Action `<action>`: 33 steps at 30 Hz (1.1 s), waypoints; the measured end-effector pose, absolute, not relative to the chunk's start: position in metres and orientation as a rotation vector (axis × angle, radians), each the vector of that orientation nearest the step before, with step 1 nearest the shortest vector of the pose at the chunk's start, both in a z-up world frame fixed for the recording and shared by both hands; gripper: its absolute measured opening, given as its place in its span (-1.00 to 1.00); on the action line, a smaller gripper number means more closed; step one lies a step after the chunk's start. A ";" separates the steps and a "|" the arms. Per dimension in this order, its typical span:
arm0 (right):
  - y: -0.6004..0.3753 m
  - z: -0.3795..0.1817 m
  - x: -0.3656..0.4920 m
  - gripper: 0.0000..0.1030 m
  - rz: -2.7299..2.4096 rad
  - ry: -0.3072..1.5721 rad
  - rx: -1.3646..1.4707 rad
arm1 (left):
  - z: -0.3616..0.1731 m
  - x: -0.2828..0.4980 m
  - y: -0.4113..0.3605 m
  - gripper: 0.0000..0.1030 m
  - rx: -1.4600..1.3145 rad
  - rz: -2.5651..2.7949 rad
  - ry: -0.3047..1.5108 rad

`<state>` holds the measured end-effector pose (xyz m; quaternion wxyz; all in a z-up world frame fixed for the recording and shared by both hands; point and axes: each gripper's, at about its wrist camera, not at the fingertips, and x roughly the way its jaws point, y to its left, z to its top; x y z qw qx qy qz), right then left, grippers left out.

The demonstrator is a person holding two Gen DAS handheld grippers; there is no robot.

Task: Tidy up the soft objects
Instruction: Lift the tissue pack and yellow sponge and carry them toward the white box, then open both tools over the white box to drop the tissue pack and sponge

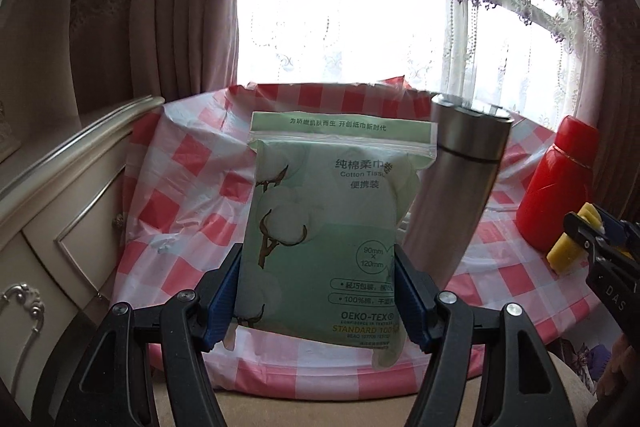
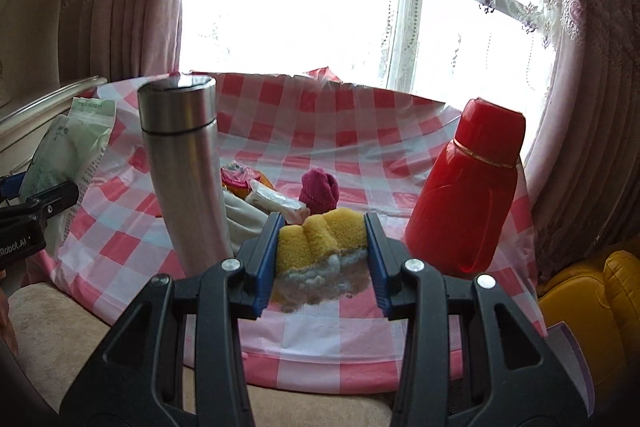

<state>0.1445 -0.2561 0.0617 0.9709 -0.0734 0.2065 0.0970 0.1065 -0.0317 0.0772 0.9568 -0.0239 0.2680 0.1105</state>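
Observation:
A green cotton tissue pack [image 1: 320, 207] stands upright between the blue pads of my left gripper [image 1: 318, 291], which is shut on its lower half above the checked cloth [image 1: 180, 155]. My right gripper [image 2: 322, 255] is shut on a fluffy yellow soft item [image 2: 320, 239] with a white and brown fuzzy underside. In the left wrist view that gripper [image 1: 592, 239] shows at the right edge with the yellow item [image 1: 566, 255]. The right wrist view shows the left gripper [image 2: 40, 203] with the pack [image 2: 68, 147] at far left. A pink knitted item [image 2: 320, 193] and a white packet [image 2: 276, 201] lie behind.
A steel flask [image 2: 180, 167] stands upright left of centre, and a red bottle [image 2: 468, 195] at the right. A cream dresser [image 1: 60, 207] borders the left side. A yellow cushion [image 2: 592, 307] sits at the right, with curtains and a window behind.

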 end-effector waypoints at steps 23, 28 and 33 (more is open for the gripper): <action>-0.295 0.099 0.103 -0.14 0.162 0.336 -0.106 | 0.120 0.067 -0.114 0.34 0.037 0.099 0.430; -0.316 0.102 0.094 -0.14 0.133 0.338 -0.098 | 0.121 0.064 -0.137 0.34 0.063 0.053 0.434; -0.342 0.101 0.082 -0.14 0.091 0.353 -0.093 | 0.118 0.061 -0.166 0.35 0.090 -0.005 0.445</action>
